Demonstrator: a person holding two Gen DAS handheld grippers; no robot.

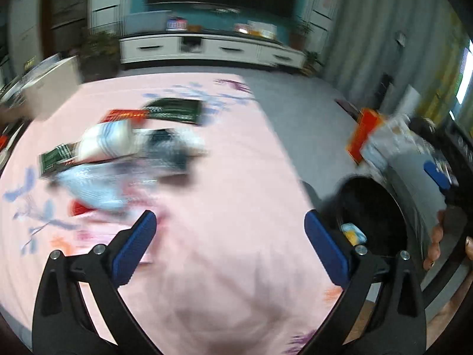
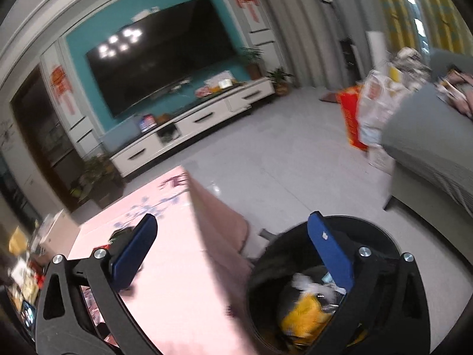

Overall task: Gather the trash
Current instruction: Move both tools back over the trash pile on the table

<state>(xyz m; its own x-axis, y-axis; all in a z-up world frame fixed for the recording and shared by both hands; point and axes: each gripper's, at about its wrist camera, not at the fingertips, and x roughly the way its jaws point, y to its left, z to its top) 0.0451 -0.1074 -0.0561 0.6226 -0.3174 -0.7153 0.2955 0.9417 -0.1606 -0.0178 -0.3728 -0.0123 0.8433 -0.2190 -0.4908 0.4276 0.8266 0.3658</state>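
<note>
**A:** Left wrist view first. What is the left gripper (image 1: 230,242) doing?

**B:** Its 2 blue pads stand wide apart with nothing between them, over bare pink tablecloth (image 1: 224,177).

**A:** And the trash?

**B:** A blurred pile of wrappers (image 1: 124,151) lies on the cloth ahead and to the left of the pads, well apart from them. The pile's long axis seems to run from near-left to far-right across the view, though the blur makes that uncertain. The black bin (image 1: 375,216) sits low off the table's right edge, with a yellow scrap already inside.

**A:** Right wrist view?

**B:** The right gripper (image 2: 233,251) is spread just as wide and empty. Its right pad hangs over the bin (image 2: 295,242), where yellow and white trash (image 2: 304,310) lies. Its left pad is over the tablecloth (image 2: 177,266). Only a dark edge of the pile shows beyond the left pad.

**A:** So which hand is nearer the pile?

**B:** I'd judge the left one; the right is by the bin. The next reach would go forward and left.
</note>
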